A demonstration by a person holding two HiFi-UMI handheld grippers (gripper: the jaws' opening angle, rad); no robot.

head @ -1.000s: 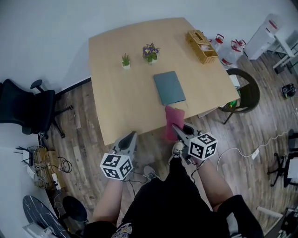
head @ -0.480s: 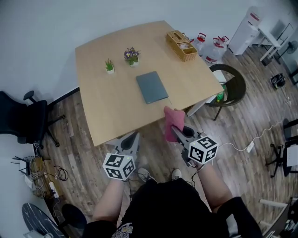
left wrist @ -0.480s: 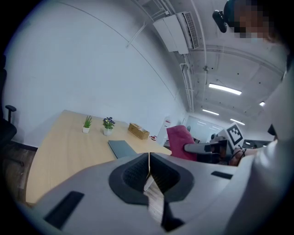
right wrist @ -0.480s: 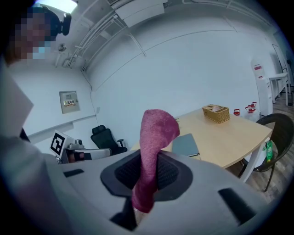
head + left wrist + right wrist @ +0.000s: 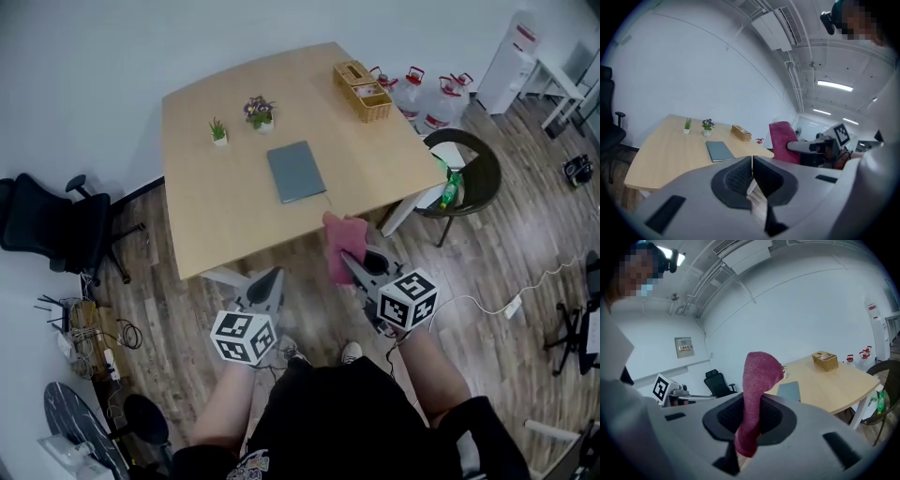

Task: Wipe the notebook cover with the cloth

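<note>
A grey-blue notebook (image 5: 296, 172) lies shut near the middle of the wooden table (image 5: 216, 216); it also shows in the left gripper view as the notebook (image 5: 719, 151) and in the right gripper view as the notebook (image 5: 790, 391). My right gripper (image 5: 349, 262) is shut on a dark pink cloth (image 5: 341, 246), held off the table's near edge; the cloth (image 5: 757, 394) stands up between the jaws. My left gripper (image 5: 270, 283) is shut and empty, below the table edge over the floor. Both grippers are apart from the notebook.
Two small potted plants (image 5: 218, 131) (image 5: 258, 112) stand at the table's far side, a wicker box (image 5: 362, 90) at its far right corner. A black office chair (image 5: 56, 230) is on the left, a round chair (image 5: 466, 183) and water jugs (image 5: 412, 94) on the right.
The head view has shifted, so the table sits a little differently in frame. The grippers keep the same pose, the right one still holding the cloth.
</note>
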